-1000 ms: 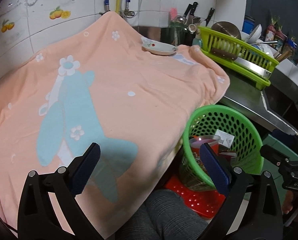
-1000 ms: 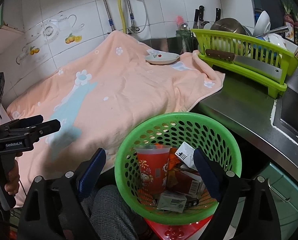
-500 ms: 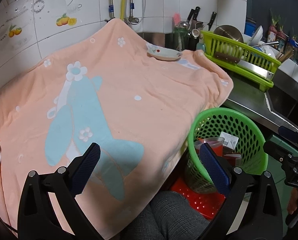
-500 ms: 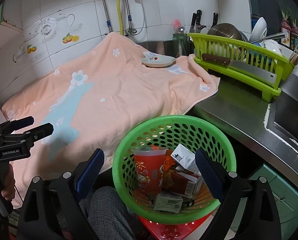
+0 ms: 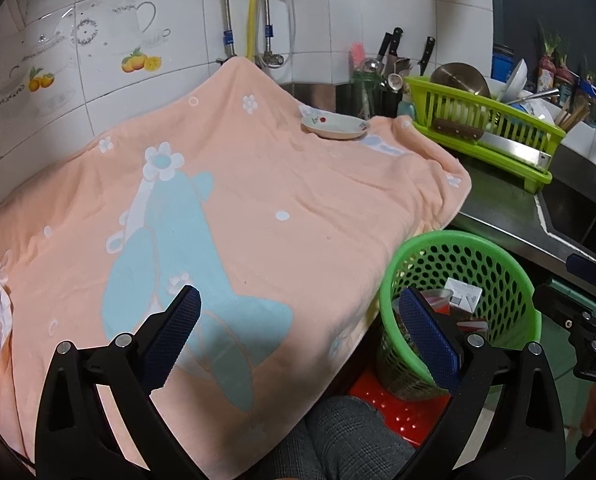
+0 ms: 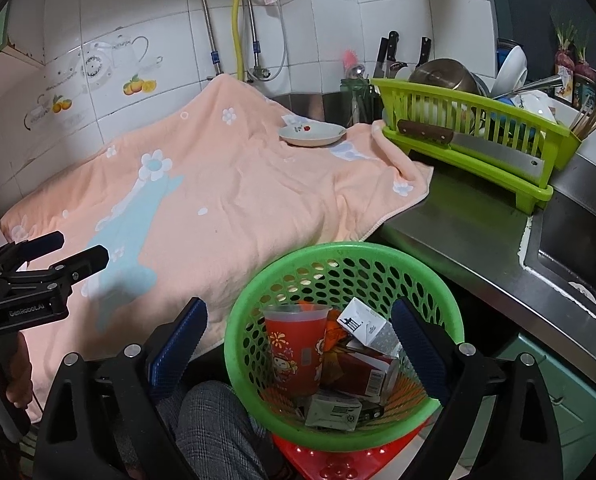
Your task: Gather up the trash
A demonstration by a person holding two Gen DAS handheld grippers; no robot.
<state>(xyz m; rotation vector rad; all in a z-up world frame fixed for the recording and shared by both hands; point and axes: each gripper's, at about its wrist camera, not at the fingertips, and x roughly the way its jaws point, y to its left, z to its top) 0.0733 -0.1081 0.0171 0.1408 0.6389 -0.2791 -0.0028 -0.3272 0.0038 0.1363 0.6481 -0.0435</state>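
Right view alone shows basket [image 6: 350,276] trash [image 6: 296,350].

Both the left hand-held gripper [image 5: 296,332] and right hand-held gripper [image 6: 300,338] gape wide, empty.

wide open stretch across the peach towel [image 5: 258,208], bare but for a small dish [image 5: 335,126] at the far edge. hemmed in behind by the tiled wall [image 5: 98,92] and its pipes [image 6: 240,20], on the right by the lime dish rack [image 6: 474,148] with a cleaver [image 6: 470,144] along its front. clear strip of steel counter [image 6: 458,224] between towel edge and rack. green basket [image 6: 338,276] just below the counter lip, open at the top, partly filled with a red cup [image 6: 296,348] and cartons [image 6: 368,328]. knee [image 6: 206,420] close beside the basket.
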